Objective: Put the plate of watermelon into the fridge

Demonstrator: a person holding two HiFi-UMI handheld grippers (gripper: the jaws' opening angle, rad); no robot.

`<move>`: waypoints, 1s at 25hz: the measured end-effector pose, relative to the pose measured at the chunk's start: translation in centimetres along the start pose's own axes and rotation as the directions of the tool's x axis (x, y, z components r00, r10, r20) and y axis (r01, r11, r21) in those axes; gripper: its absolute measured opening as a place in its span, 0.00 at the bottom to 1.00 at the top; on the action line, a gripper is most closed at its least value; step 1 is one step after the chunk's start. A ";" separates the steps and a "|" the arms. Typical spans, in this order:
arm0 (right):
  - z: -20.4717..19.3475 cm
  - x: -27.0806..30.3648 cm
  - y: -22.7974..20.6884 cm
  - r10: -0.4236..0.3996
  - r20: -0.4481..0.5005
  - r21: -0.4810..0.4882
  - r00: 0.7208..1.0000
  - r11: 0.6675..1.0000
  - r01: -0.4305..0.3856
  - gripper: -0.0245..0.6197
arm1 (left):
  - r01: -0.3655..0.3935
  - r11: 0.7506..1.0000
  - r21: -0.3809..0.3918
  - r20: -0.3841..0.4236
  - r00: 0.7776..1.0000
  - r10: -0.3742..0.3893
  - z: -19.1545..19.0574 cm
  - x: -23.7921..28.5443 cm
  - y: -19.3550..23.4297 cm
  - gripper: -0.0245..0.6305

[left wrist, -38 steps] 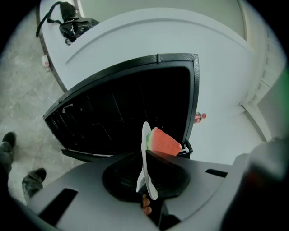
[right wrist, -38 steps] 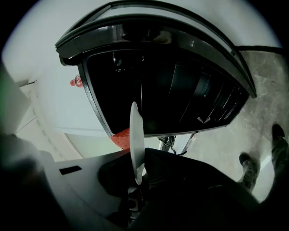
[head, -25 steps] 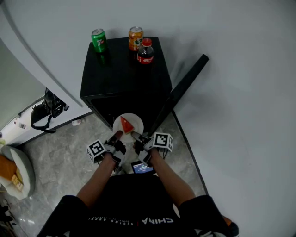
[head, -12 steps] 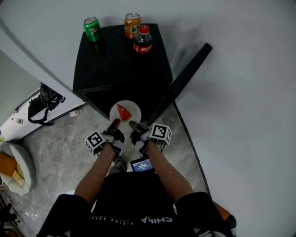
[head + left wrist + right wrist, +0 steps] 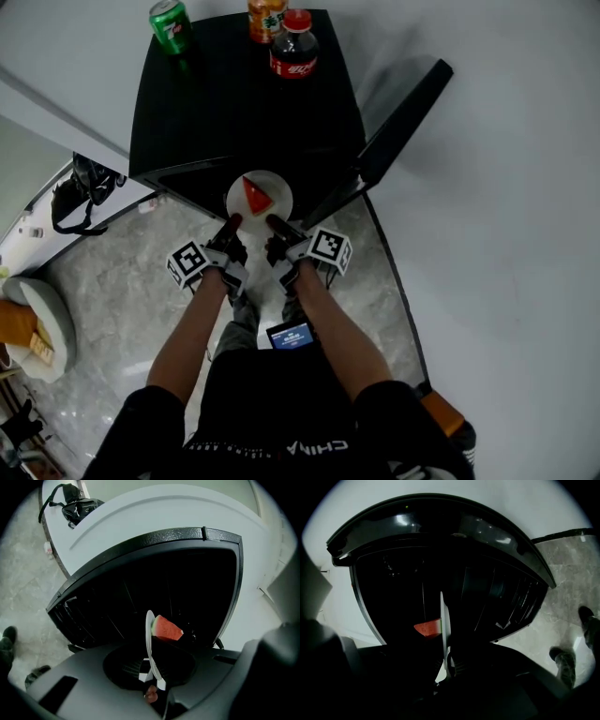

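Observation:
A white plate (image 5: 260, 199) with a red watermelon wedge (image 5: 253, 195) hangs level at the mouth of the open black fridge (image 5: 244, 103). My left gripper (image 5: 230, 228) pinches the plate's near left rim, and its jaws are opening slightly with the rim still between them. My right gripper (image 5: 277, 225) is shut on the near right rim. In the left gripper view the plate (image 5: 150, 639) shows edge-on with the wedge (image 5: 165, 628) on its right, before the dark fridge interior (image 5: 140, 588). The right gripper view has the plate (image 5: 444, 630) edge-on with the wedge (image 5: 426, 628) on its left.
The fridge door (image 5: 394, 122) stands swung open to the right, against the white wall. On the fridge top stand a green can (image 5: 170, 24), an orange can (image 5: 266, 11) and a cola bottle (image 5: 293, 49). A black bag (image 5: 75, 192) lies on the floor at the left.
Both grippers have carried the plate forward, from a little in front of the fridge to its opening. The person has stepped closer to the fridge.

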State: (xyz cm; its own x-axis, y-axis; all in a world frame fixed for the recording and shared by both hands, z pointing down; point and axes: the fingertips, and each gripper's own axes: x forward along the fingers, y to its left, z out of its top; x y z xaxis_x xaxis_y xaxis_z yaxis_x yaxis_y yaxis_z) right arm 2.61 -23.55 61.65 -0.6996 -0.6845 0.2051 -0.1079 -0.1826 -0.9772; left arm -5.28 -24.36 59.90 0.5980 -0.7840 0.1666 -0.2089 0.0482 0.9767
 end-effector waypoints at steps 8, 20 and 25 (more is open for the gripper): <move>2.3 3.2 -3.5 -0.029 0.066 0.039 0.997 0.999 0.026 0.09 | -0.086 0.996 -0.026 0.003 0.996 0.086 0.5 2.0 4.7 0.08; 5.1 9.0 -8.7 -0.051 0.091 0.047 0.995 0.998 0.047 0.09 | -0.065 0.990 -0.123 0.131 0.988 0.081 3.3 6.3 11.0 0.07; 5.9 10.3 -9.9 -0.066 0.077 0.026 0.995 0.998 0.064 0.09 | -0.052 0.987 -0.151 0.149 0.986 0.075 3.9 7.5 12.5 0.07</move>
State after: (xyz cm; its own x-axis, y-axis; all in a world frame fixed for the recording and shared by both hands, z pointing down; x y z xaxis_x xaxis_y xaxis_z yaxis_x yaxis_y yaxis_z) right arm 0.65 -32.98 73.74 -0.6347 -0.7230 0.2728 -0.1339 -0.2448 -0.9603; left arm -6.43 -32.04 72.86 0.4590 -0.8614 0.2176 -0.1208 0.1821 0.9758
